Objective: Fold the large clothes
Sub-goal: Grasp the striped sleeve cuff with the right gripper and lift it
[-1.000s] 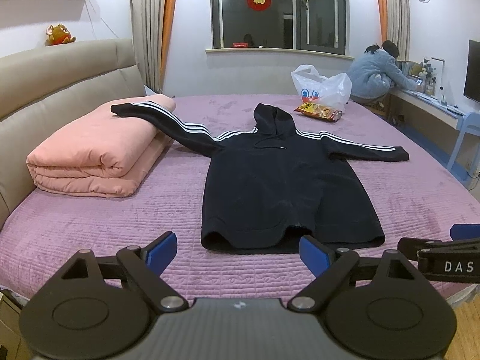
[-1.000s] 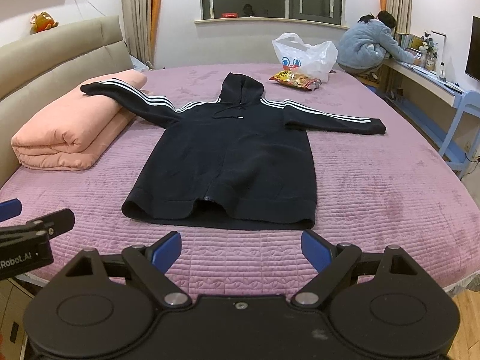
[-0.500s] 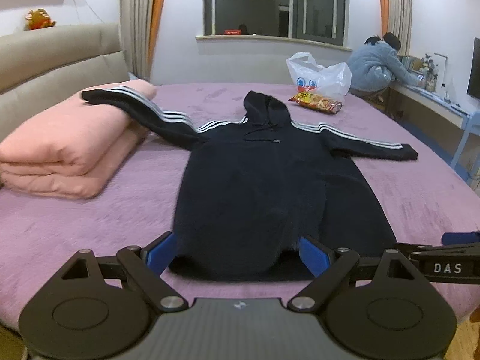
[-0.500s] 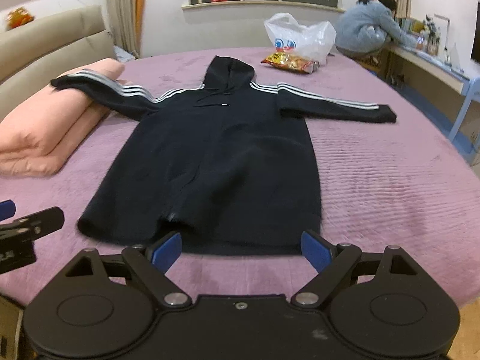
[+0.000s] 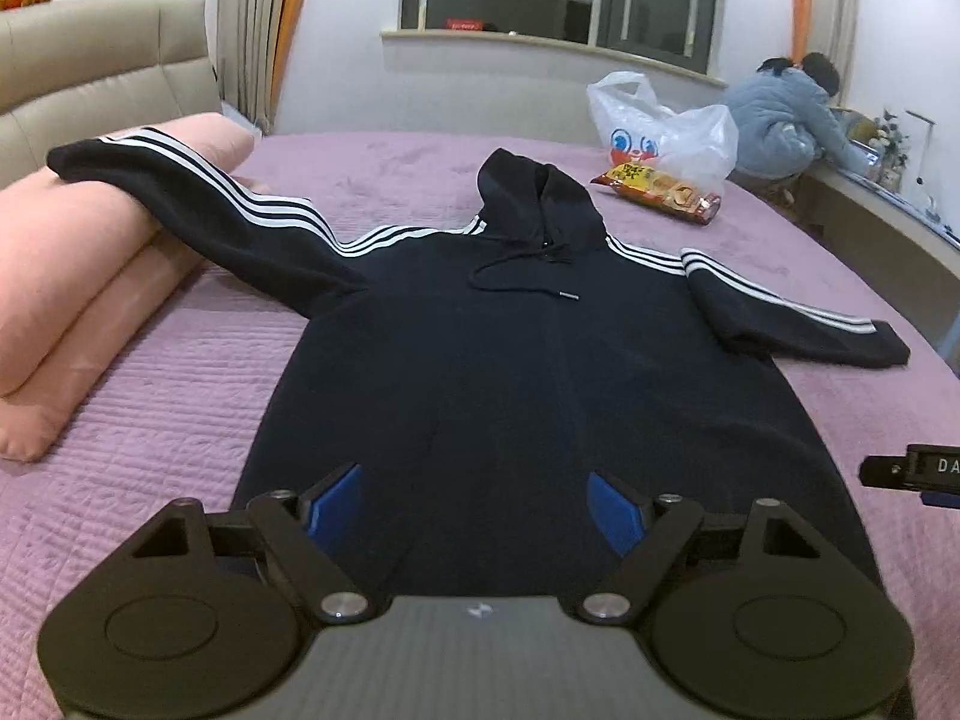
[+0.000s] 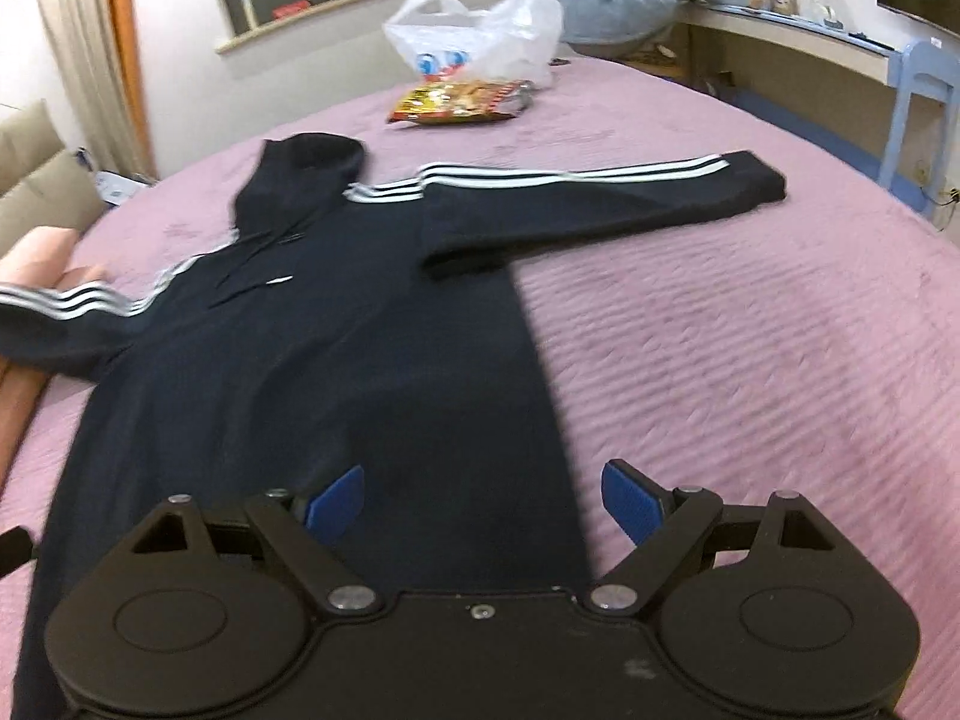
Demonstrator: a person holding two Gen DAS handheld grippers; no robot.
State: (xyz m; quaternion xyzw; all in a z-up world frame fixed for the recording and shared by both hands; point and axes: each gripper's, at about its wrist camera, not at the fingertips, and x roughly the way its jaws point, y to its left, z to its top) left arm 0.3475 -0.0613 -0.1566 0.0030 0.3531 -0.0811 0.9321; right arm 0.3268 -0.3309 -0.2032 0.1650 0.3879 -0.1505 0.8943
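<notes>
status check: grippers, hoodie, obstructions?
Left gripper open, right gripper open, both low over the hem. Hoodie flat, unfolded, one sleeve draped on pink quilt. Snack bag beyond hood, clear.

Left gripper (image 5: 474,507): matte black linkage arms, blue ribbed pads (image 5: 333,507), silver pivot screws, two round black discs, grey carbon-weave body (small logo). Right gripper (image 6: 483,504): same build, black body; white "DA" lettering on its side.

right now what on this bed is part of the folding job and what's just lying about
Job: black hoodie, left claw, right claw.

Lying about: pink folded blanket under one sleeve, white plastic bag, snack packet.
</notes>
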